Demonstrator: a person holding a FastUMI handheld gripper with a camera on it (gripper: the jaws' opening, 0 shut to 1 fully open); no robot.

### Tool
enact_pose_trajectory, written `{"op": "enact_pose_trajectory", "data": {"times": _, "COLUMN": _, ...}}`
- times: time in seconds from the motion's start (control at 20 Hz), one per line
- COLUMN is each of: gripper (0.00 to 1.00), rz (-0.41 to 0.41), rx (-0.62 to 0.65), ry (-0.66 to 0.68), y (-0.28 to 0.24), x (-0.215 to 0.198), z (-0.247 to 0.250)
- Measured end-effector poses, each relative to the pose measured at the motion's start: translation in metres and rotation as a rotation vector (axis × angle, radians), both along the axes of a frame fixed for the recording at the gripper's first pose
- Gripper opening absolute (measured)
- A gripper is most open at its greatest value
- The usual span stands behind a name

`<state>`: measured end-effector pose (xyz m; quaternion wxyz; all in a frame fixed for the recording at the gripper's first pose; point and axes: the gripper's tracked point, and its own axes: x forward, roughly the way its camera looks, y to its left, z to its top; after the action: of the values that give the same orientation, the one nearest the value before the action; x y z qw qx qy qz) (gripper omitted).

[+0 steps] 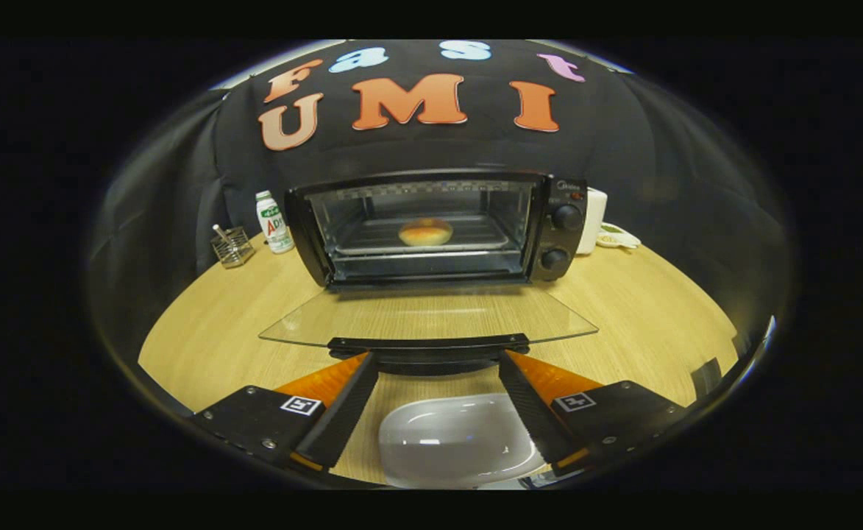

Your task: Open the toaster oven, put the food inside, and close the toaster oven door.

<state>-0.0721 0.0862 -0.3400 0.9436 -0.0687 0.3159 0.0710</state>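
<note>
A black toaster oven stands on the round wooden table, beyond my fingers. Its glass door lies folded down flat toward me, and the door's black handle runs just ahead of my fingertips. A golden bun sits on the tray inside the oven. My gripper is open, its two black fingers spread wide with the tips just under the handle's ends. Nothing is between them. A white plate lies below, between the fingers.
Left of the oven stand a small white bottle and a wire holder. A white appliance and a small dish sit to the oven's right. Bare table lies on both sides of the door.
</note>
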Motion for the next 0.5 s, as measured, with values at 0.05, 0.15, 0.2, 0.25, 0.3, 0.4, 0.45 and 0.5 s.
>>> {"op": "enact_pose_trajectory", "data": {"times": 0.05, "gripper": 0.99, "rz": -0.004, "rx": 0.01, "ry": -0.014, "y": 0.0, "x": 0.004, "z": 0.009}}
{"op": "enact_pose_trajectory", "data": {"times": 0.15, "gripper": 0.99, "rz": 0.003, "rx": 0.015, "ry": -0.041, "y": 0.004, "x": 0.014, "z": 0.023}}
{"op": "enact_pose_trajectory", "data": {"times": 0.2, "gripper": 0.99, "rz": 0.011, "rx": 0.017, "ry": -0.052, "y": 0.007, "x": 0.019, "z": 0.03}}
{"op": "enact_pose_trajectory", "data": {"times": 0.25, "gripper": 1.0, "rz": 0.017, "rx": 0.021, "ry": -0.062, "y": 0.009, "x": 0.023, "z": 0.036}}
{"op": "enact_pose_trajectory", "data": {"times": 0.3, "gripper": 1.0, "rz": 0.02, "rx": 0.027, "ry": -0.072, "y": 0.01, "x": 0.028, "z": 0.042}}
{"op": "enact_pose_trajectory", "data": {"times": 0.4, "gripper": 1.0, "rz": 0.021, "rx": 0.038, "ry": -0.092, "y": 0.013, "x": 0.038, "z": 0.054}}
{"op": "enact_pose_trajectory", "data": {"times": 0.45, "gripper": 1.0, "rz": 0.019, "rx": 0.044, "ry": -0.099, "y": 0.015, "x": 0.044, "z": 0.059}}
{"op": "enact_pose_trajectory", "data": {"times": 0.5, "gripper": 1.0, "rz": 0.019, "rx": 0.048, "ry": -0.11, "y": 0.018, "x": 0.049, "z": 0.064}}
